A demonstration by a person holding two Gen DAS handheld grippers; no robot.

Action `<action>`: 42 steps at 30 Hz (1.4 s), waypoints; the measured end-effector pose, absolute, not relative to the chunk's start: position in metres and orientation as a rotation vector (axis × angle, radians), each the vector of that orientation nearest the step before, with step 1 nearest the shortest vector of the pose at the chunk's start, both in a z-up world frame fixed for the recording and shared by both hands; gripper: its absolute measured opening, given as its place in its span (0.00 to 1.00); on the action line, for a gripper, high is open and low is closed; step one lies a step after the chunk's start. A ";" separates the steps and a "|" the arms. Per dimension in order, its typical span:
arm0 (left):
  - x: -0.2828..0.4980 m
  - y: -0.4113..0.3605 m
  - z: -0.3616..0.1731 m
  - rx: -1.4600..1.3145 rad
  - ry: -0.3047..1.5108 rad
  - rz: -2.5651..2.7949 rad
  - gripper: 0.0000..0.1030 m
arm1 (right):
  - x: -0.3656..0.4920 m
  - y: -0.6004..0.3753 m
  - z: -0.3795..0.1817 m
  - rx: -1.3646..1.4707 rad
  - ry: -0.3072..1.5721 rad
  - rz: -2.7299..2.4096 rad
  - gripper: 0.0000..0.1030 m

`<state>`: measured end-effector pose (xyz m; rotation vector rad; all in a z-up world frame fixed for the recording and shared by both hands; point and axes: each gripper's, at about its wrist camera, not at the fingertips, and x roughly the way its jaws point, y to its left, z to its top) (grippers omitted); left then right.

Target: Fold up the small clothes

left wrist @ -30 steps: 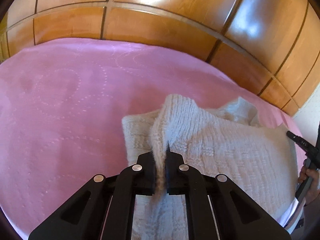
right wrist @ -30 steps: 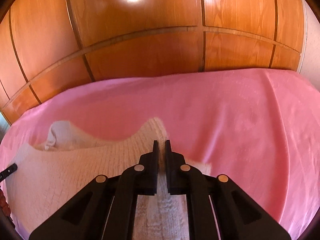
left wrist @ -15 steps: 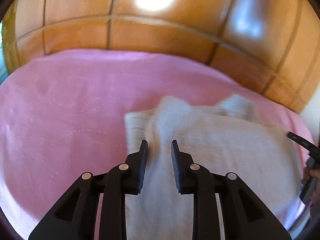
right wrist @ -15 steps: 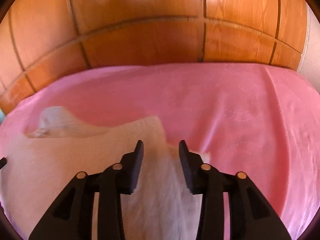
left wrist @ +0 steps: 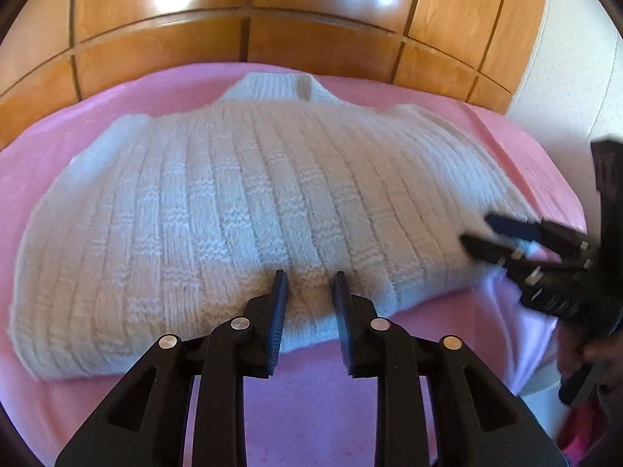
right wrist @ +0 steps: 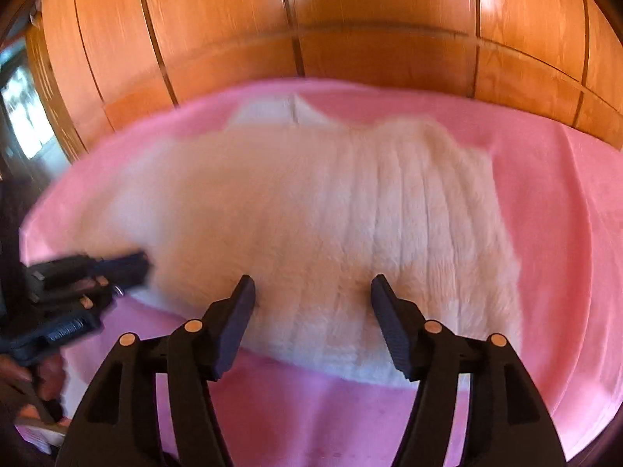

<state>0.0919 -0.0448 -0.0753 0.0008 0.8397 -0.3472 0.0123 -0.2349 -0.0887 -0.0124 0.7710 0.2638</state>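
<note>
A small cream knitted sweater lies flat on the pink bedspread, collar toward the headboard, both sleeves folded in. My left gripper is open and empty, fingertips just over the sweater's near hem. My right gripper is open wide and empty, also over the near hem of the sweater. The right gripper also shows at the right of the left wrist view, at the sweater's right edge. The left gripper shows at the left of the right wrist view, blurred.
A glossy wooden panelled headboard stands behind the bed. A white wall is at the right. The pink bedspread extends around the sweater. A hand holds the right gripper's handle.
Both grippers let go of the folded-in sleeves, opened and drew back toward the near hem. The sweater now lies flat with its sides folded in.
</note>
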 end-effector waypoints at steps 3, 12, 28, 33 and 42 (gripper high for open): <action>0.087 -0.040 -0.069 -0.026 0.847 -0.346 0.23 | 0.008 -0.235 -0.093 0.008 0.735 0.251 0.64; 0.063 0.003 -0.034 -0.120 0.765 -0.296 0.32 | -0.015 -0.251 -0.059 0.085 0.694 0.234 0.71; 0.069 -0.039 -0.056 -0.078 0.840 -0.379 0.40 | -0.020 -0.307 -0.070 0.317 0.754 0.257 0.71; 0.063 0.015 -0.042 -0.163 0.803 -0.269 0.40 | 0.004 -0.349 -0.062 0.420 0.720 0.177 0.74; 0.066 0.103 -0.036 -0.327 0.785 -0.037 0.40 | 0.071 -0.369 -0.091 0.538 0.804 0.200 0.73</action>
